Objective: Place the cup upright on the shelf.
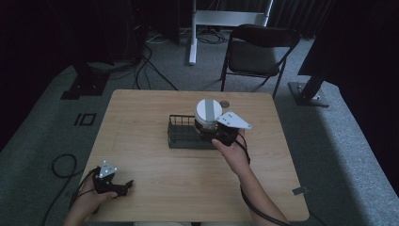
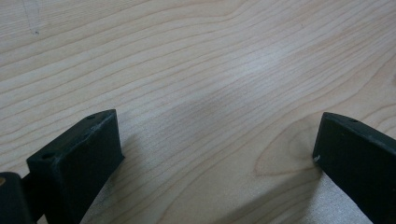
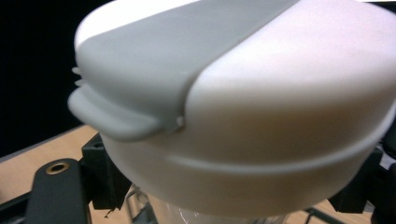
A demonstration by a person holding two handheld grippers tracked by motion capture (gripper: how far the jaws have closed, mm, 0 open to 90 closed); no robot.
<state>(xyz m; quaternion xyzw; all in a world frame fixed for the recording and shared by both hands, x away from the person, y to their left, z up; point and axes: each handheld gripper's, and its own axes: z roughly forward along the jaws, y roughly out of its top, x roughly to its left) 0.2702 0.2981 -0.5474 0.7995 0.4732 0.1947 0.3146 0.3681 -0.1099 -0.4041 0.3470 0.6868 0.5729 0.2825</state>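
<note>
Evidently right claw gripping lidded jar below white lid, holding it over wire basket; clear body looking rigid, smooth, slippery, possibly fragile. Left claw resting open on bench.

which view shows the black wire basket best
The high view: the wire basket sits whole at mid-table, with the right gripper holding a white-lidded container at its right end. The right gripper view catches bits of wire beneath the lid.

right gripper apparently grips white-lidded jar | over wire basket
</note>
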